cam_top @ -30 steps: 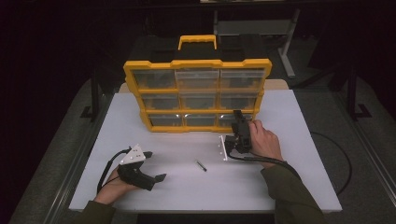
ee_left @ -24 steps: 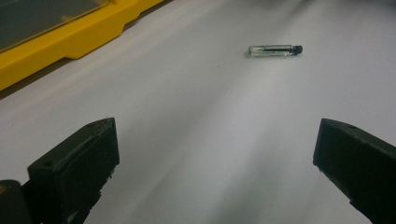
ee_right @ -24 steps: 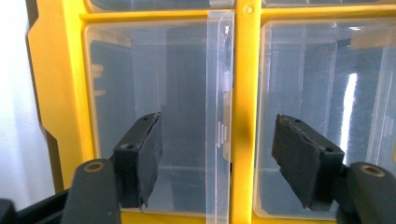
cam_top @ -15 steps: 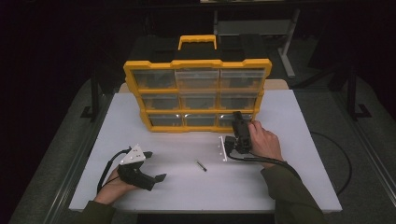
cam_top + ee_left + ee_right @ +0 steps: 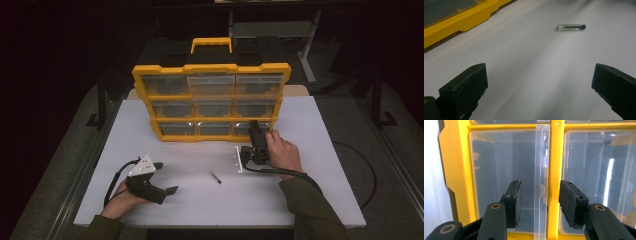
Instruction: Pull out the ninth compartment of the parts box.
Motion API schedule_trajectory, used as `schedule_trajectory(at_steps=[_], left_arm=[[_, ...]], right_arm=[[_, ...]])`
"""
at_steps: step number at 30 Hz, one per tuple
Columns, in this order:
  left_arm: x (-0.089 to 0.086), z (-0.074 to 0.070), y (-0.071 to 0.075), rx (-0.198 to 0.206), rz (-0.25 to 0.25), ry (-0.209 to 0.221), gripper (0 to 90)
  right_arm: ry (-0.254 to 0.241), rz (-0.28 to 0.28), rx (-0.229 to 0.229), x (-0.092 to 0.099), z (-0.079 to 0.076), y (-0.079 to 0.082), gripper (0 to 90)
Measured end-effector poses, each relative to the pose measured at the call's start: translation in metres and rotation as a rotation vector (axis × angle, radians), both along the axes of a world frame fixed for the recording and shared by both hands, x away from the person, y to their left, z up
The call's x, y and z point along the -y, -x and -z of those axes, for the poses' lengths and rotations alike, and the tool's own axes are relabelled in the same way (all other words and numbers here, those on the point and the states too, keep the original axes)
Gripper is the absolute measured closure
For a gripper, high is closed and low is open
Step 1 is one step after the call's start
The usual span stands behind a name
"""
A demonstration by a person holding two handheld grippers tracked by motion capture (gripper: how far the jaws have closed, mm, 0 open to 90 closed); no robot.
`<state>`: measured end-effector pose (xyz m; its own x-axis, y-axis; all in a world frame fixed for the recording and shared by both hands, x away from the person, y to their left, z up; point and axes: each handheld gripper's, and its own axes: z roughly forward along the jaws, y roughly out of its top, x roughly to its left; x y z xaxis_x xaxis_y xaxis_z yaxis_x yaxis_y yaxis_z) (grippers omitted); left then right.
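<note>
At the bottom-right drawer of a yellow plastic organizer case (image 5: pixel 210 102) standing on the white table (image 5: pixel 310 200), the right gripper (image 5: pixel 540 195) has just been closing its jaws, which straddle the clear plastic drawer handle (image 5: pixel 541 182) without pressing it. The left gripper (image 5: pixel 167 177) rests wide open near a small glass vial (image 5: pixel 571 27).

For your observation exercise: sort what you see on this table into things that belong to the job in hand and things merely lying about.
Job in hand:
right gripper, jaws just closing around the drawer pull, not yet pressing
clear drawer pull
yellow drawer organiser

Lying about:
small vial on the white table
left gripper, open, resting
</note>
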<state>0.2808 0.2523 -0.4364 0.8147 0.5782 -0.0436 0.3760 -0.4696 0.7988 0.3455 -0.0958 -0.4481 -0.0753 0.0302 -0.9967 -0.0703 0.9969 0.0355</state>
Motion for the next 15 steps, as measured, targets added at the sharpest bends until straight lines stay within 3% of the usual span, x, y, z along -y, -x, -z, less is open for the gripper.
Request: schedule_trajectory(at_steps=[15], left_arm=[[-0.0002, -0.0001, -0.0003, 0.001, -0.001, -0.001, 0.0]], right_arm=[[0.007, 0.034, 0.002, 0.0006, -0.0008, -0.0011, 62.6]])
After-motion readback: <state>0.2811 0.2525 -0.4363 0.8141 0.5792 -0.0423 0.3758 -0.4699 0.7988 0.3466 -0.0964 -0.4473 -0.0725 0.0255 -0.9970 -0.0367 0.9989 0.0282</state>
